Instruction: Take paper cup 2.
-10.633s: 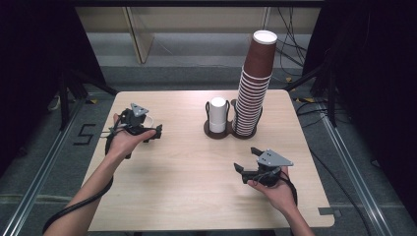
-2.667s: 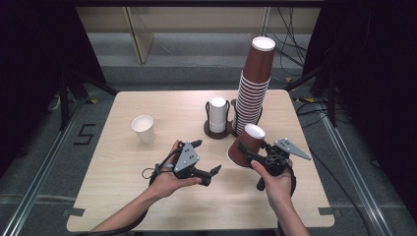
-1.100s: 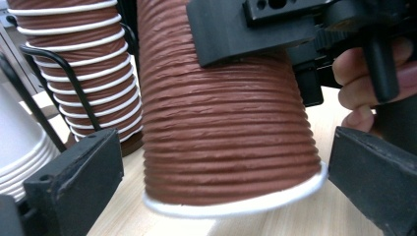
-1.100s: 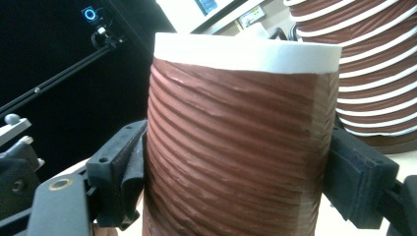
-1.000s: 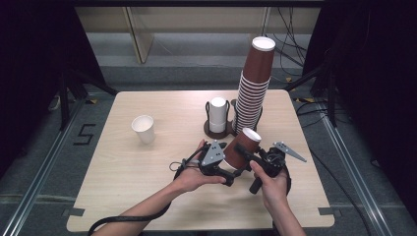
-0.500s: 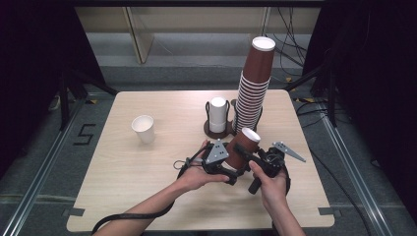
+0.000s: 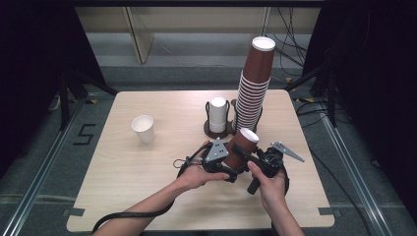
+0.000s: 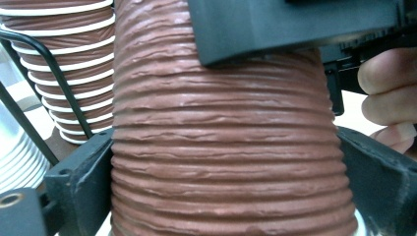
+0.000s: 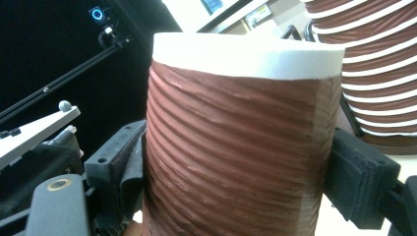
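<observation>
Pale wooden table lies mostly bare at lower left; left gripper and right gripper both clamp the brown ribbed paper cup.

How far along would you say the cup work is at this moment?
Done, it seems: one white cup stands alone on the table. In hand: both the left tongs and right tongs clamp a single brown cup, held tilted above the table. Left: setting it down, perhaps, with the tall brown stack and white stack waiting in the holder.
</observation>
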Tool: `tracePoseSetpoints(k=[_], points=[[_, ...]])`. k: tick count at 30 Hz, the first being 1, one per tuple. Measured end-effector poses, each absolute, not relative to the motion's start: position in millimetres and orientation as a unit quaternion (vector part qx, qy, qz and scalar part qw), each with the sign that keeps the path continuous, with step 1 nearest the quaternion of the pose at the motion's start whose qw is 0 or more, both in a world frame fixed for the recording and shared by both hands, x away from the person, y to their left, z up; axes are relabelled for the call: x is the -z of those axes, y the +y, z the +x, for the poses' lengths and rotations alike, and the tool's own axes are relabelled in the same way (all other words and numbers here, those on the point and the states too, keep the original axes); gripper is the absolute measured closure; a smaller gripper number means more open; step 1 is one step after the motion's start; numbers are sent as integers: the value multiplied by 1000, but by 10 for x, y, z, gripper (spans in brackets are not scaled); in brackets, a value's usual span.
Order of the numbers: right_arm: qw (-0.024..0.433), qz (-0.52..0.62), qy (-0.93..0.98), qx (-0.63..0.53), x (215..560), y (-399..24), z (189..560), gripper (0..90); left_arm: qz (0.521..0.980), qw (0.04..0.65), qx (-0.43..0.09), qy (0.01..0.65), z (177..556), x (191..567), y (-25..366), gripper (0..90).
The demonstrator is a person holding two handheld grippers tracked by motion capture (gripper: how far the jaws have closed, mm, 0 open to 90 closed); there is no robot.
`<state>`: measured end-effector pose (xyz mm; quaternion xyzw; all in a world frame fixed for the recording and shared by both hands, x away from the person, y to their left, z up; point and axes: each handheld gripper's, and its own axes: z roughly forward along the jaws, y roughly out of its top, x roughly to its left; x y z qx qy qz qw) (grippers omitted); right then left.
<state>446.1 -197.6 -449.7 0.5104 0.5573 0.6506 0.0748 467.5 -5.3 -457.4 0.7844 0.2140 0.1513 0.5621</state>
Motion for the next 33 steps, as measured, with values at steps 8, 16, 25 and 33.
tracePoseSetpoints(k=[8, 16, 25, 33], points=[[80, 503, 563, -651, 4484, -1963, 4461, 171, 786, 560, -161, 207, 4666, 4552, -15, 100], [73, 484, 571, -659, 4481, -1980, 4468, 147, 783, 563, -176, 200, 4672, 4558, 31, 122], [71, 475, 576, -661, 4479, -1987, 4467, 134, 781, 569, -172, 192, 4675, 4547, 50, 135], [69, 474, 574, -664, 4464, -2011, 4453, 135, 780, 569, -178, 189, 4689, 4516, 81, 137]])
